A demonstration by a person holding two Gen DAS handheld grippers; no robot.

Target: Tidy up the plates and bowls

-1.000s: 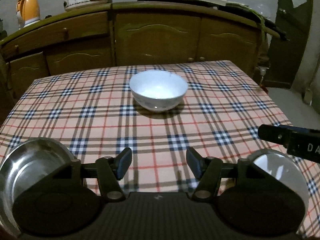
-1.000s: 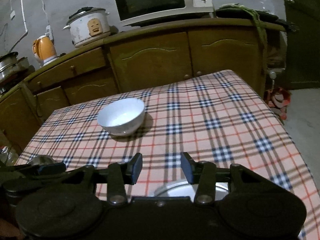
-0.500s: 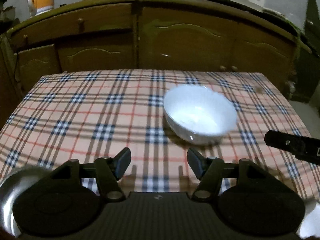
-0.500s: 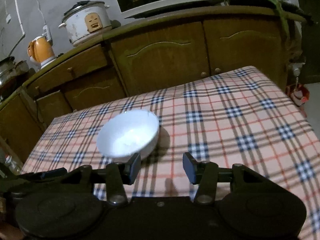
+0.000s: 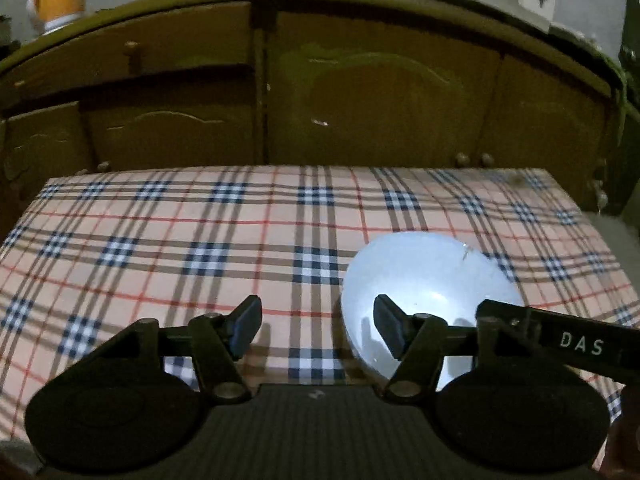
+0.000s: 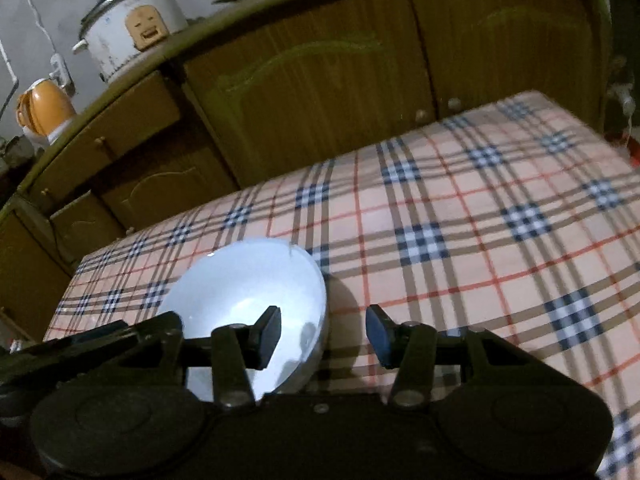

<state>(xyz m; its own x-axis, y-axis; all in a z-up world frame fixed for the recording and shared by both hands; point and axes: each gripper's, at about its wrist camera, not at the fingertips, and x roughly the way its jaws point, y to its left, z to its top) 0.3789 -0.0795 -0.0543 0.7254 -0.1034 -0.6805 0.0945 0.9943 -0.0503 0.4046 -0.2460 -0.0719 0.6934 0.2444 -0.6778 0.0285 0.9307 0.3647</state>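
So far the white bowl (image 5: 428,280) sits ungrasped on the surface (image 5: 160,240), straddled by both half-open, empty fingers (image 5: 246,326).

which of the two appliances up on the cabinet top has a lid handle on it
The white rice cooker, the larger one, with a lid handle on top. The orange kettle to its left is smaller and shows none.
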